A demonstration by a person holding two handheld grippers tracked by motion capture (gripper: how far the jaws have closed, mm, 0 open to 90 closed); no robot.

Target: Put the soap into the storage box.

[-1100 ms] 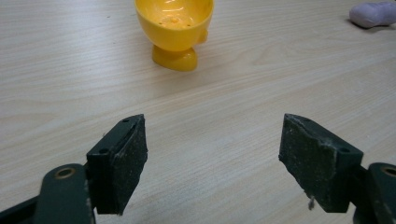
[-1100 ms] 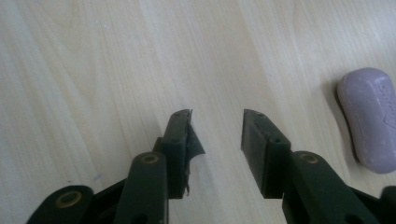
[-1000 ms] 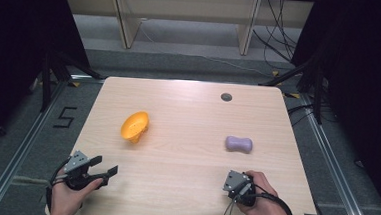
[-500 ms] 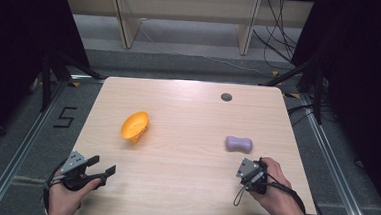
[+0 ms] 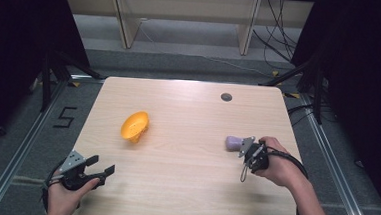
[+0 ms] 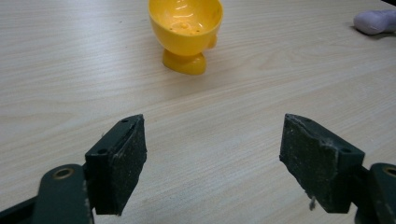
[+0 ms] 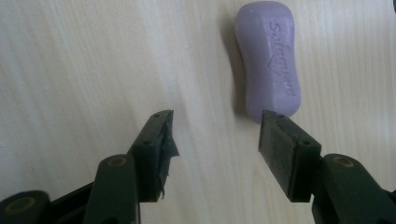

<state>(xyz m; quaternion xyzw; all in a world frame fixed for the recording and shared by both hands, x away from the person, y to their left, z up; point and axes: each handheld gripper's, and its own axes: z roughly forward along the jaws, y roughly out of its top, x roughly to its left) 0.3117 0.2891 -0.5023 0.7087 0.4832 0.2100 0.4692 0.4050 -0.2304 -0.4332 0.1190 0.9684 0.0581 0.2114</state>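
Pale wood grain runs across the table (image 5: 183, 187), which stands on a grey floor with dark curtains to either side and light shelf legs behind it.

At the near left corner the left gripper (image 5: 102, 166) rests in the person's left hand (image 5: 62, 200), in the same spot as in both earlier frames. Its jaws are spread wide with nothing between them; in the left gripper view (image 6: 212, 154) they frame bare tabletop. Farther up the table, left of centre, the yellow egg cup (image 5: 135, 126) lies tipped on its side, unmoved since a second ago. The left gripper view shows its open bowl (image 6: 186, 32) facing the camera, well beyond the jaw tips.

Right of centre lies the purple soap bar (image 5: 233, 141), where it lay before. The right gripper (image 5: 242, 146) has travelled from the near edge of the table up to the bar over the last second, carried by the person's right hand (image 5: 277, 165). Its jaws, closed a second ago, have just been opening and now stand partly apart. In the right gripper view (image 7: 215, 135) only bare wood lies between them: the soap bar (image 7: 270, 60) sits just ahead, its near end just beyond the tip of the right-hand jaw, not gripped.

A small dark round grommet (image 5: 226, 96) sits near the table's far edge.
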